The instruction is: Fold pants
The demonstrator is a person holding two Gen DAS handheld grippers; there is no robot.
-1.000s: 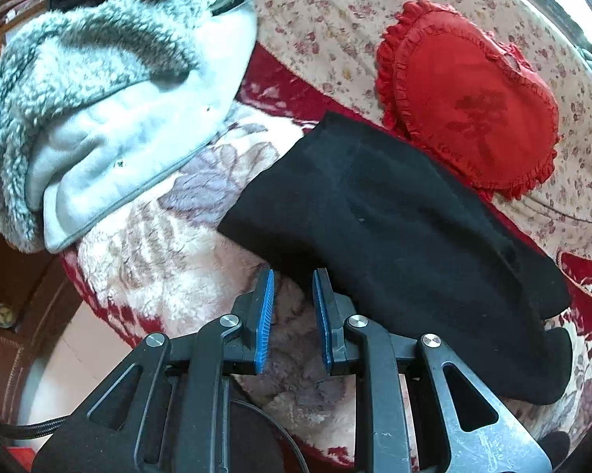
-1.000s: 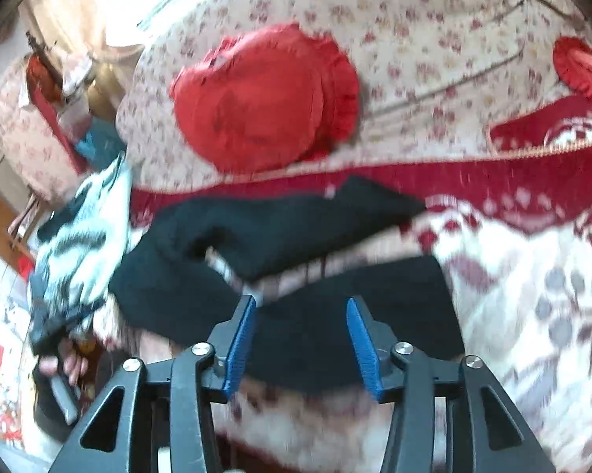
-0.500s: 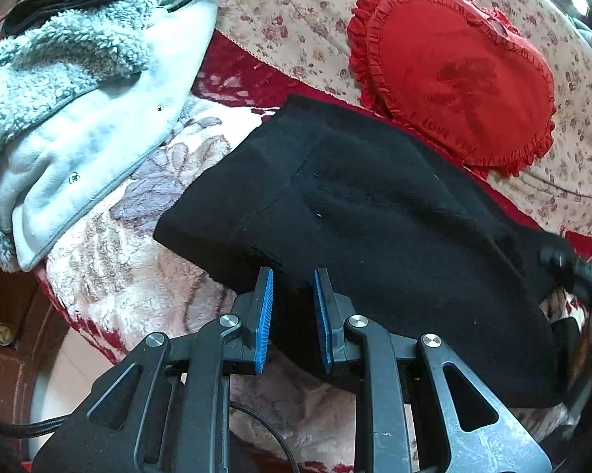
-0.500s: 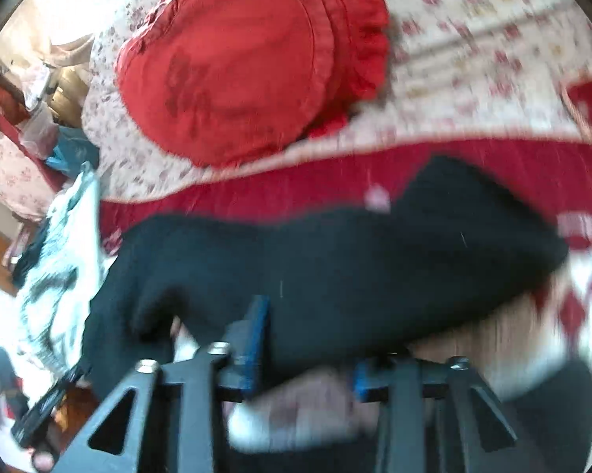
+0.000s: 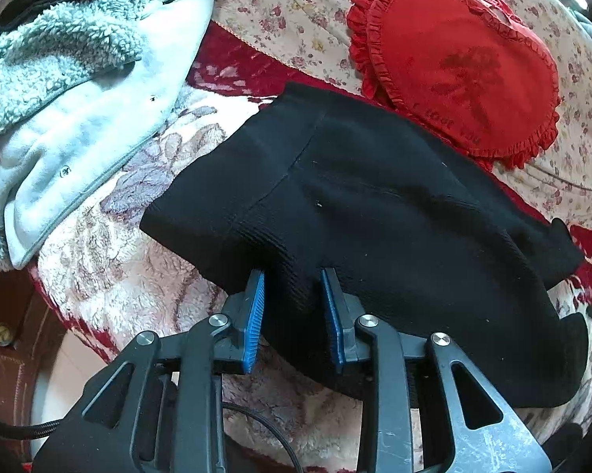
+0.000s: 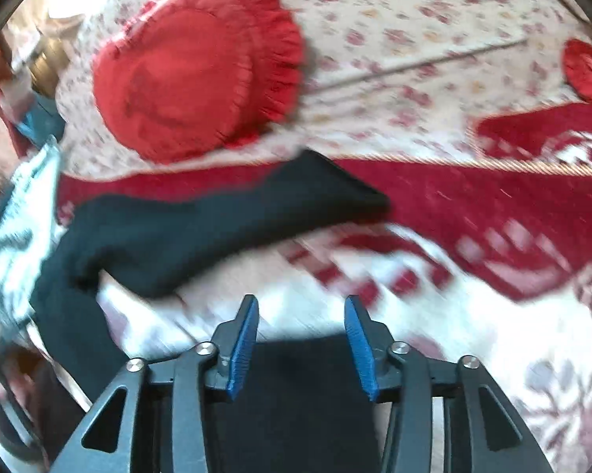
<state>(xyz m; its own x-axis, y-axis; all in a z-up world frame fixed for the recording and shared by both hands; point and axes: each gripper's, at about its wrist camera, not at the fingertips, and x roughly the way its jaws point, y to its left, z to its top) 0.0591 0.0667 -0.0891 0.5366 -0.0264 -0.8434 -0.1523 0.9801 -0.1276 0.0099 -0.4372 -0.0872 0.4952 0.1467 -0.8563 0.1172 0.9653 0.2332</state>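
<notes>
Black pants lie on a red and white floral blanket on a sofa. In the left wrist view my left gripper has its blue pads on either side of a raised fold at the waist end, gripping the cloth. In the right wrist view one leg stretches across the blanket and the other leg lies under my right gripper, which is open and holds nothing. That view is blurred.
A red heart-shaped cushion leans on the floral sofa back; it also shows in the right wrist view. A grey fleece jacket lies left of the pants. The sofa's front edge and floor are at lower left.
My left gripper moved forward onto the waist edge and took hold of a fold. My right gripper swung over the legs and pulled back; the upper leg now lies straighter.
</notes>
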